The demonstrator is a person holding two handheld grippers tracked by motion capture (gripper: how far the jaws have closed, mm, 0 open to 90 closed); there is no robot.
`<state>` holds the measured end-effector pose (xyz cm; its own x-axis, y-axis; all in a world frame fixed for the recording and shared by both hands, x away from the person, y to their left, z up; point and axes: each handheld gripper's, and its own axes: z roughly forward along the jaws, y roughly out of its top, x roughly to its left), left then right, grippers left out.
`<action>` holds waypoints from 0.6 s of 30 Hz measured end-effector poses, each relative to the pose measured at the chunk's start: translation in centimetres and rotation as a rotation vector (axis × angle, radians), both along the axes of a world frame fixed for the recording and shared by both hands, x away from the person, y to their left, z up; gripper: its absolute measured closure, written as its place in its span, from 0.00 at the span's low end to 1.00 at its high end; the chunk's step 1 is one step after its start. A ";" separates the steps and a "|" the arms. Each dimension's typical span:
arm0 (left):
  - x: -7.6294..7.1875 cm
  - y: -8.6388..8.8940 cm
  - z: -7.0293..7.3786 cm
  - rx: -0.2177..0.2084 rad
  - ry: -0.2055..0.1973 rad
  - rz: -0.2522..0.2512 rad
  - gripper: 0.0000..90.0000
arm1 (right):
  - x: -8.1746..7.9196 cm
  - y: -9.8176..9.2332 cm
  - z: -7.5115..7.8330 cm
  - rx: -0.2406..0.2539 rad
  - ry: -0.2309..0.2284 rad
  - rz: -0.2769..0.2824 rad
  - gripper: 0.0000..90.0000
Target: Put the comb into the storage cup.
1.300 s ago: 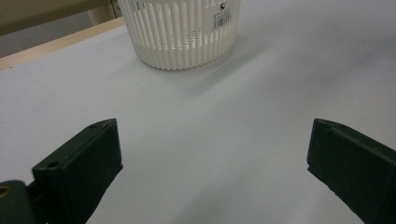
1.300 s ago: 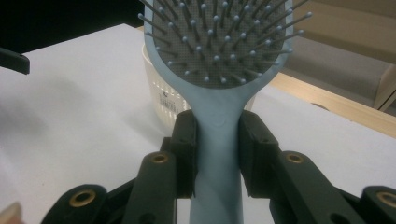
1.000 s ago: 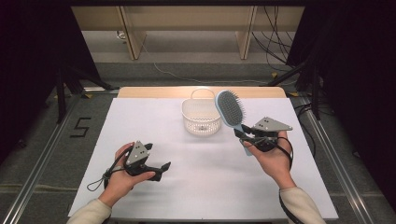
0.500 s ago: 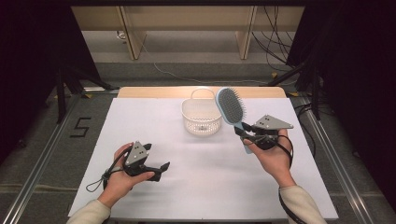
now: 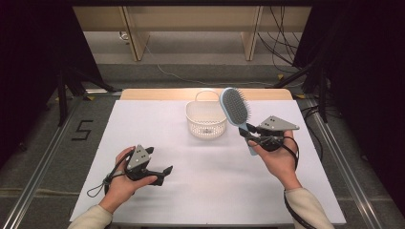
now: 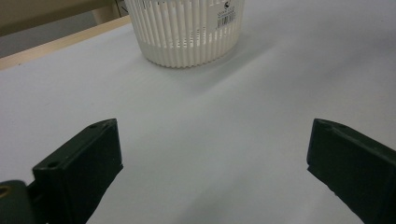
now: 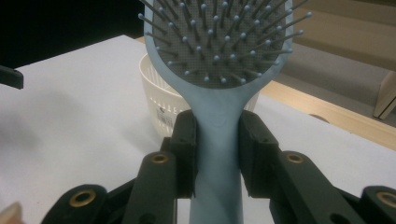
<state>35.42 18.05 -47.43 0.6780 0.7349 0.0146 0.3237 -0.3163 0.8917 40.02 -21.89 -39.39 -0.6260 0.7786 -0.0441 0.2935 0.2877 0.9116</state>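
The brush (image 5: 236, 109) is pale blue, with a paddle-shaped head, a grey cushion and thin pins tipped with small blue balls. The right gripper (image 5: 251, 135) is clamped on its handle just below the head, so the head rises above the jaws, bristles toward the person, beside the white slatted basket (image 5: 206, 125). The left gripper (image 5: 163, 173) rests low on the table (image 5: 143, 119), jaws wide apart and empty, the basket well ahead of it.
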 end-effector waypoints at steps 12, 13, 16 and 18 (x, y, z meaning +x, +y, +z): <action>0.0 0.0 0.0 -0.002 0.001 0.003 0.03 | 0.3 0.3 0.1 0.005 -0.005 0.000 0.78; 0.0 0.0 0.0 -0.002 0.000 0.003 0.03 | 0.3 0.3 0.1 0.006 -0.005 -0.002 0.78; 0.0 0.0 0.0 -0.002 0.000 0.003 0.03 | 0.4 0.4 0.1 0.008 -0.006 -0.001 0.78; 0.0 0.0 0.0 -0.002 0.000 0.003 0.03 | 0.4 0.5 0.1 0.008 -0.008 -0.002 0.78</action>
